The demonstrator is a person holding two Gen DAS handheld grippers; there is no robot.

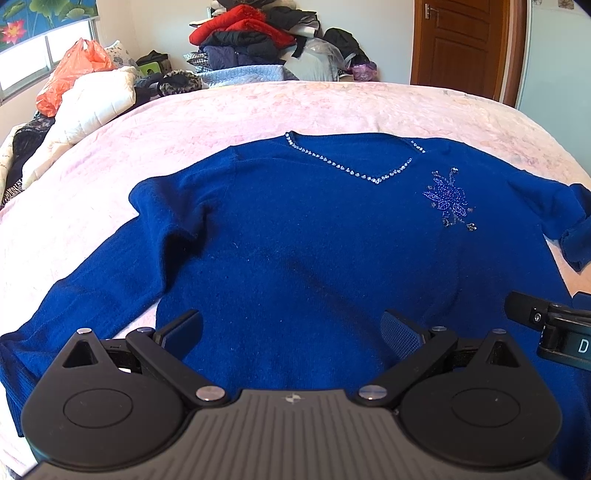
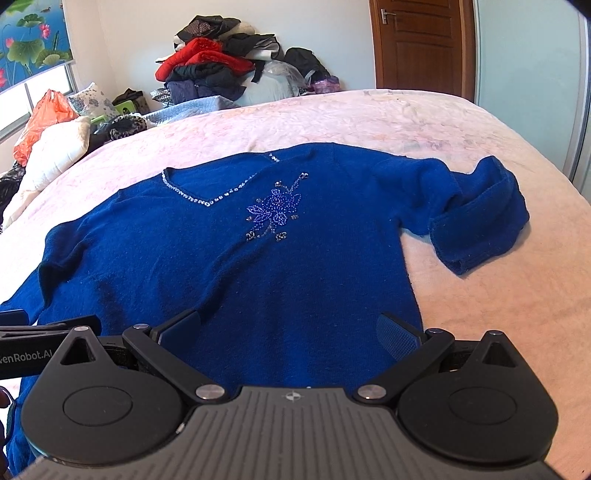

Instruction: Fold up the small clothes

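Note:
A dark blue sweater (image 1: 295,236) (image 2: 236,266) with a beaded V-neck and a beaded flower lies face up and spread flat on a pink bed cover (image 1: 332,107) (image 2: 369,118). Its right sleeve (image 2: 480,218) is bent back on itself, with the cuff doubled over. The left sleeve (image 1: 85,295) runs out towards the near left. My left gripper (image 1: 291,332) hovers open above the lower body of the sweater. My right gripper (image 2: 291,332) is open too, over the lower right part near the hem. Each gripper shows at the edge of the other's view.
A heap of red, black and grey clothes (image 1: 258,33) (image 2: 221,66) sits beyond the far edge of the bed. White bedding (image 1: 92,99) and an orange plastic bag (image 1: 70,70) lie at the far left. A brown door (image 1: 461,44) stands at the back right.

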